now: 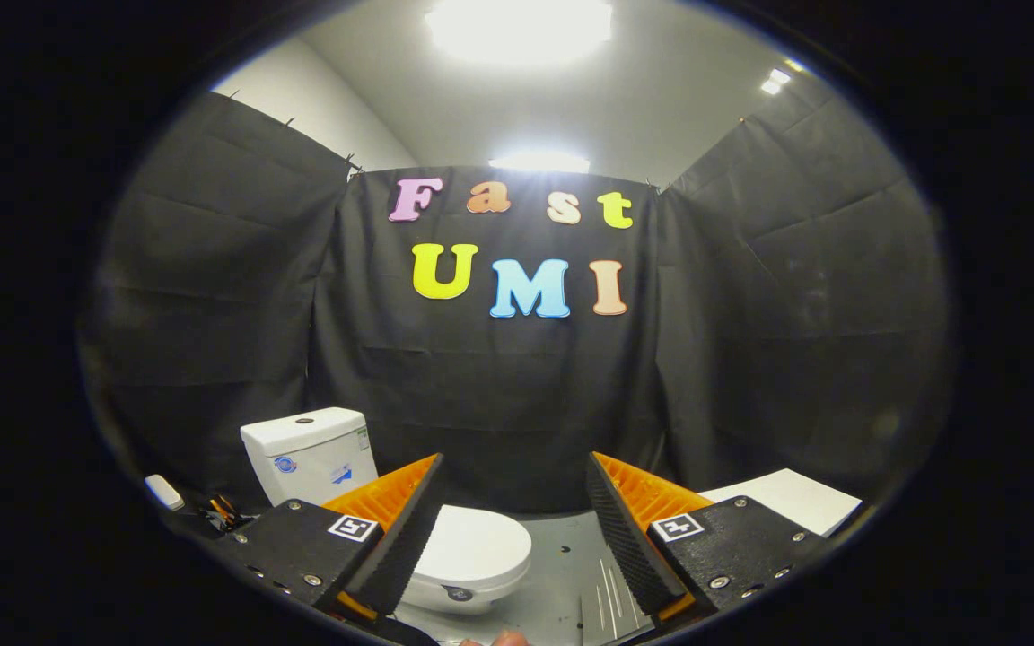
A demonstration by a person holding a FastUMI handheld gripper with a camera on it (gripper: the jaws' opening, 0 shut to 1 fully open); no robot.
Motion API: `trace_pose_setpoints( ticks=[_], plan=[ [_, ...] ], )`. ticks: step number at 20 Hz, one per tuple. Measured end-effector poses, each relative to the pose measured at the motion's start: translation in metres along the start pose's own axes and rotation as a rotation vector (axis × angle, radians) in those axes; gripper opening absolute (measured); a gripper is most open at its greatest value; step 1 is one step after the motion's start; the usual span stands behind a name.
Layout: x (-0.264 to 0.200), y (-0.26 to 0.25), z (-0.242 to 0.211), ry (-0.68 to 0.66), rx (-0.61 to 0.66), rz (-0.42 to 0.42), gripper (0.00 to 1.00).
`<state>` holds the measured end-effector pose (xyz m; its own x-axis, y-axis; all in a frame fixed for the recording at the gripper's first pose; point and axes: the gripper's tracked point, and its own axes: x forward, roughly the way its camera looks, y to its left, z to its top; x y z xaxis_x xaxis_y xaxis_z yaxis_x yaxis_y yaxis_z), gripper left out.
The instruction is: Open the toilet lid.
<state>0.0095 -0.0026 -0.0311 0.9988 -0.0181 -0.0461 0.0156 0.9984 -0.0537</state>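
Observation:
A small white toilet stands on the grey floor ahead of my fingers, a little to the left. Its tank (309, 453) rises behind the left finger, and its white lid (474, 547) lies flat and closed over the bowl, partly hidden by the left finger (396, 534). My gripper (513, 502) is open, with a wide gap between the fingers and nothing held. It hovers above and short of the lid, not touching it. The right finger (629, 538) stands to the right of the bowl.
Black cloth walls close the booth on three sides. A white flat board (791, 498) lies on the floor beyond the right finger. A small white object (163, 492) and some tangled wires (221, 513) sit left of the tank. Grey floor (571, 574) shows between the fingers.

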Motion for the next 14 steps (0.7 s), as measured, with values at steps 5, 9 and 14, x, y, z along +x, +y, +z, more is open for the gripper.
trace_pose_setpoints(
  ticks=[5, 9, 14],
  plan=[
    [0.006, 0.018, -0.017, -0.003, -0.056, 0.039, 0.95],
    [0.012, 0.015, -0.030, 0.012, -0.117, -0.002, 0.95],
    [0.018, 0.009, -0.046, 0.035, -0.093, -0.015, 0.95]
  ],
)
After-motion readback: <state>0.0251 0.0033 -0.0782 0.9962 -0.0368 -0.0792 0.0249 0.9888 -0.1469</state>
